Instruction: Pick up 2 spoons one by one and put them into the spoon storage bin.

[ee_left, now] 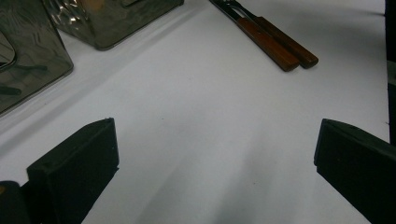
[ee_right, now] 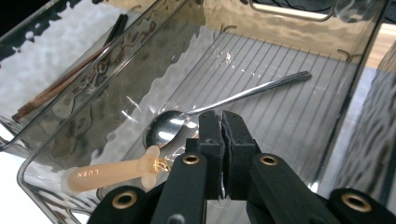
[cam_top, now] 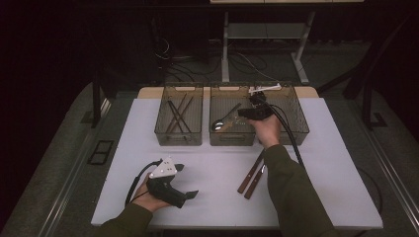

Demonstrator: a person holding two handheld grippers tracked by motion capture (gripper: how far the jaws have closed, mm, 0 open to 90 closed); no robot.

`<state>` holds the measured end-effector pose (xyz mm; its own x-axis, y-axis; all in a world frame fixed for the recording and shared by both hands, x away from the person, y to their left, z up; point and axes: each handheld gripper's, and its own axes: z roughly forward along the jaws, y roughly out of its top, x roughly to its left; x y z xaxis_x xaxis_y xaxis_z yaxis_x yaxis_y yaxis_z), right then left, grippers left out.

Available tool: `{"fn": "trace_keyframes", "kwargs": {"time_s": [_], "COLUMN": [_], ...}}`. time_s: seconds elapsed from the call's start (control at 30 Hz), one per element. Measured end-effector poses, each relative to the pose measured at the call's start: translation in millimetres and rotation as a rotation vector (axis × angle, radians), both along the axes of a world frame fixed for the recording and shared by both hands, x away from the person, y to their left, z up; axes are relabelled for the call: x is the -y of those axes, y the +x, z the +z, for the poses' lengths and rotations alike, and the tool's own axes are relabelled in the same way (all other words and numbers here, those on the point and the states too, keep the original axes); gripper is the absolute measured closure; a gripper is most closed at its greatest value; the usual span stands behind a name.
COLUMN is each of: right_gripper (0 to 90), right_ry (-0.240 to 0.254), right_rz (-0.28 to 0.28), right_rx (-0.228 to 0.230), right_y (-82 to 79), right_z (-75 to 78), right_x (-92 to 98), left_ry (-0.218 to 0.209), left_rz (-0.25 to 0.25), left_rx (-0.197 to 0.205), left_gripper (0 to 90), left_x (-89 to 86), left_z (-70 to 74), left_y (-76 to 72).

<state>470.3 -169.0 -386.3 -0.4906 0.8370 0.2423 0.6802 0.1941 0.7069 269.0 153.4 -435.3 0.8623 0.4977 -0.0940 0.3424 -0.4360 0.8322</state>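
1. The left gripper (cam_top: 187, 180) is lying on the table (cam_top: 316, 163), jaws gaping wide, holding nothing.
2. The right gripper (ee_right: 222, 121) is hanging inside the middle bin (ee_right: 280, 28), jaws pinching what looks like the thin metal neck of the peach-handled utensil (ee_right: 107, 176), just beside the spoon (ee_right: 166, 128).
3. The utensil is probably handling light, stiff and slippery, so the handle would be offering a surer hold.

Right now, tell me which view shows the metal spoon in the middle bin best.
The right gripper view: the spoon lies close and sharp on the bin's ribbed floor, bowl to handle tip. In the high view it is small and dim, with the right gripper beside it.

Three bins (cam_top: 179, 134); two brown-handled utensils (cam_top: 251, 175); one spoon (ee_right: 224, 102).
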Motion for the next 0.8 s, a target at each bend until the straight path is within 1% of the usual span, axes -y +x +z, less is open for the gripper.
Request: {"fn": "trace_keyframes", "kwargs": {"time_s": [0.07,0.17,0.23,0.27,0.3,0.33,0.43,0.5,0.6,0.63,0.7,0.8], "right_gripper": [87.5,86.2,77.6,75.1,73.8,72.1,68.2,63.4,55.8,52.8,49.5,46.3], "right_ry": [-0.001,-0.003,0.003,0.007,0.004,0.007,0.02,0.035,0.04,0.037,0.036,0.035], "right_rz": [0.001,0.0,-0.009,-0.007,-0.006,-0.012,-0.004,0.002,0.023,0.022,0.03,0.044], "right_rx": [0.0,-0.02,-0.001,0.007,0.012,0.012,0.015,0.019,0.032,0.041,0.061,0.083], "right_y": [0.1,0.5,0.1,0.3,0.2,-0.1,-0.4,-1.2,-3.5,-5.0,-8.4,-13.2], "right_z": [-0.9,-0.9,0.8,1.7,2.6,3.7,5.4,6.4,7.7,8.5,11.0,15.7], "right_x": [-0.2,1.0,3.3,4.4,5.5,6.1,8.5,10.1,11.5,11.6,12.2,13.6], "left_ry": [-0.004,-0.003,-0.002,-0.003,-0.002,-0.003,-0.003,-0.003,-0.001,-0.003,-0.001,-0.002], "left_rz": [0.002,0.002,0.003,0.003,0.003,0.002,0.002,0.002,0.001,0.002,0.005,0.008], "left_rx": [0.0,-0.001,-0.001,-0.002,-0.002,-0.002,-0.001,-0.001,0.004,0.0,0.0,0.001], "left_gripper": [0.0,0.0,0.0,0.0,0.0,0.0,0.0,0.0,0.0,0.0,0.0,0.0], "left_x": [0.3,0.4,0.6,0.6,0.6,0.6,0.5,0.5,0.0,-0.1,-0.5,-0.7], "left_z": [-0.1,-0.1,-0.1,-0.2,-0.1,-0.2,-0.2,-0.2,-0.1,-0.1,0.0,0.3], "left_y": [-0.1,-0.2,-0.3,-0.3,-0.3,-0.3,-0.1,-0.2,0.3,0.2,0.3,0.0]}}
